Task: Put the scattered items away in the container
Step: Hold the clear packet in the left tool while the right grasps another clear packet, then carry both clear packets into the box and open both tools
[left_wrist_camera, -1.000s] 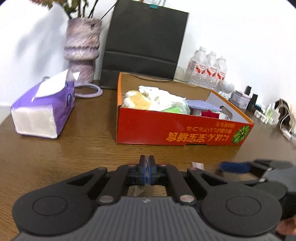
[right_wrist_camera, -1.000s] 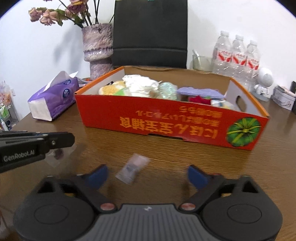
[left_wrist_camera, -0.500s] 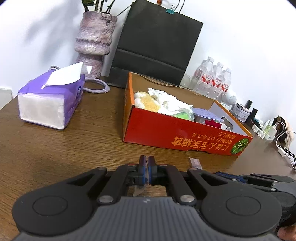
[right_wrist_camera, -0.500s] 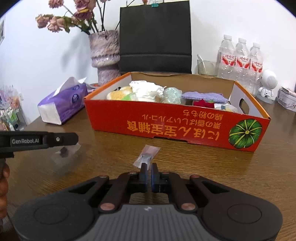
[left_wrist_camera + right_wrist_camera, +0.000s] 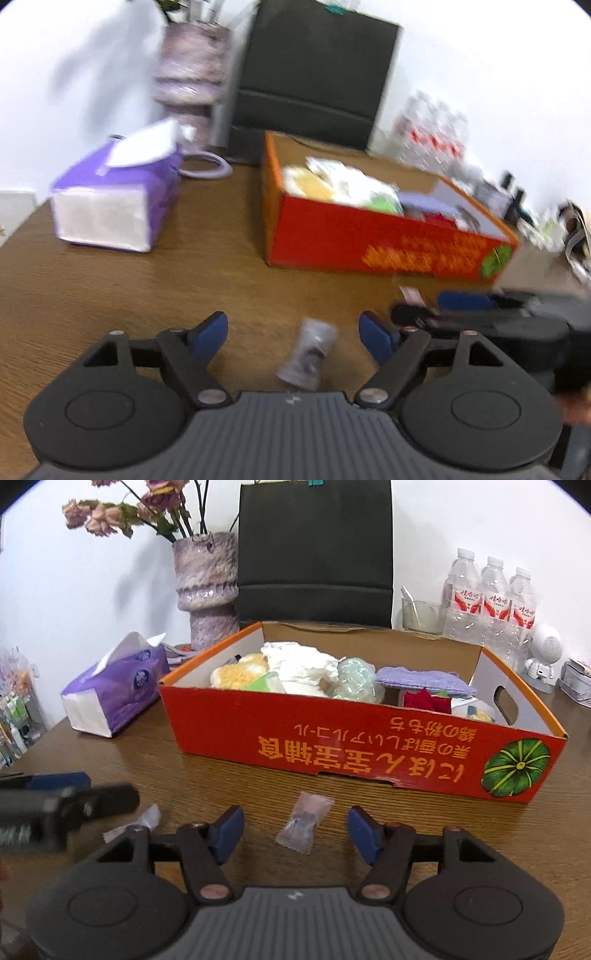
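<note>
A red cardboard box [image 5: 369, 760] [image 5: 369, 243] stands on the wooden table, with cloths, sponges and wrapped items in it. A small clear packet [image 5: 304, 821] lies on the table between the open fingers of my right gripper [image 5: 295, 830]. A second clear packet [image 5: 308, 354] lies between the open fingers of my left gripper [image 5: 293, 332]; it also shows in the right wrist view [image 5: 142, 821]. The left wrist view is blurred. My right gripper shows there at the right [image 5: 461, 306], my left gripper in the right wrist view at the left [image 5: 62, 805].
A purple tissue pack [image 5: 114, 690] [image 5: 114, 199] lies left of the box. A vase with dried flowers [image 5: 205, 587] and a black paper bag [image 5: 314, 550] stand behind. Water bottles [image 5: 491, 602], a glass [image 5: 421, 614] and small items are at the back right.
Both grippers were shut half a second ago and are now open. A clear packet now lies between the fingers of each. The left wrist view has moved and blurred.
</note>
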{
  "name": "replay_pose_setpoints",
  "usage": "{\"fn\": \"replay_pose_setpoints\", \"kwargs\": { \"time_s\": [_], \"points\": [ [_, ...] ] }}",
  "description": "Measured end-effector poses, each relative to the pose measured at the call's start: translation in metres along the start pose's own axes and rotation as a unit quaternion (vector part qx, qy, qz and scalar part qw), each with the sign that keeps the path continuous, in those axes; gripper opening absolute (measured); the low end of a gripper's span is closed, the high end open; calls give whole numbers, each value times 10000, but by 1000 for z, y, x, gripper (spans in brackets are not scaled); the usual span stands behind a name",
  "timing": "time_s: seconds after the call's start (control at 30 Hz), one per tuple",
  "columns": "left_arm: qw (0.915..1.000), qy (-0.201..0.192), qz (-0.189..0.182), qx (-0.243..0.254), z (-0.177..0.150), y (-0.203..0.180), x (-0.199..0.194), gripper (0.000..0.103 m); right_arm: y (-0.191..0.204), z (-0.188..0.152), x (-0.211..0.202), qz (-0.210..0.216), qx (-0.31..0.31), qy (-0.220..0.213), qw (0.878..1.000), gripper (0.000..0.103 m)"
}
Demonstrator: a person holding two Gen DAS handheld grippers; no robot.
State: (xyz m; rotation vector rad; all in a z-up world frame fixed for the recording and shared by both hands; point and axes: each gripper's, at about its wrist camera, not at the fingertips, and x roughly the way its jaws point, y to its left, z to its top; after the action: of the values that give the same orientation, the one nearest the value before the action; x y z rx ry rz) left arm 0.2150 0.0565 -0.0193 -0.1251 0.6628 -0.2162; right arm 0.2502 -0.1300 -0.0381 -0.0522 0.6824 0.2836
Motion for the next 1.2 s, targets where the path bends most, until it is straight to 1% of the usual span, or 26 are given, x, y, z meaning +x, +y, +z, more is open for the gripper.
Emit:
{"fn": "replay_pose_setpoints", "kwargs": {
  "time_s": [0.03, 0.07, 0.1, 0.13, 0.2, 0.37, 0.47, 0.53, 0.6, 0.7, 0.77, 0.83, 0.93, 1.07, 1.13, 1.2],
  "points": [
    [9999, 85, 12, 120, -2, -4, 3, 61, 1, -1, 3, 2, -30, 39, 10000, 45],
    [9993, 97, 113, 331, -3, -9, 5, 51, 1, -2, 3, -37, -117, 1, 9999, 24],
    [9983, 87, 214, 526, -4, -14, 6, 24, 0, -2, 2, -9, -155, -8, 9999, 16],
    [9979, 88, 235, 601, -5, -17, 6, 17, -1, -2, 0, 62, -133, 13, 9999, 16],
    [9986, 59, 161, 491, -5, -17, 4, 15, -4, -5, -3, 134, -118, 1, 9998, 16],
    [9991, -91, 240, 331, -3, -16, 0, 14, -3, -9, -14, 200, -82, -135, 9997, 15],
    [9990, -171, 257, 337, -1, -18, -3, 14, -1, -9, -23, 250, -99, -263, 9993, 15],
    [9985, -281, 264, 378, 1, -24, -8, 14, -1, -10, -29, 252, -112, -331, 9991, 15],
    [9977, -475, 258, 409, 5, -30, -16, 14, -1, -9, -37, 253, -124, -420, 9987, 15],
    [9963, -800, 41, 295, 22, -41, -31, 14, -5, -4, -53, 260, -125, -661, 9974, 15],
    [9946, -976, -109, 332, 37, -51, -36, 14, -11, 5, -64, 248, -109, -859, 9959, 15],
    [9923, -1160, -152, 398, 55, -62, -37, 14, -16, 15, -72, 219, -97, -1027, 9944, 15],
    [9901, -1341, -213, 359, 81, -77, -29, 14, -29, 37, -78, 68, -12, -1252, 9921, 15],
    [9895, -1426, -218, 78, 102, -88, -3, 14, -55, 65, -74, -53, 228, -1456, 9891, 15],
    [9896, -1421, -216, 14, 108, -92, 12, 14, -66, 73, -66, -118, 313, -1455, 9888, 15],
    [9909, -1334, -154, 78, 112, -97, 30, 14, -77, 79, -53, -121, 376, -1377, 9897, 15]
  ]
}}
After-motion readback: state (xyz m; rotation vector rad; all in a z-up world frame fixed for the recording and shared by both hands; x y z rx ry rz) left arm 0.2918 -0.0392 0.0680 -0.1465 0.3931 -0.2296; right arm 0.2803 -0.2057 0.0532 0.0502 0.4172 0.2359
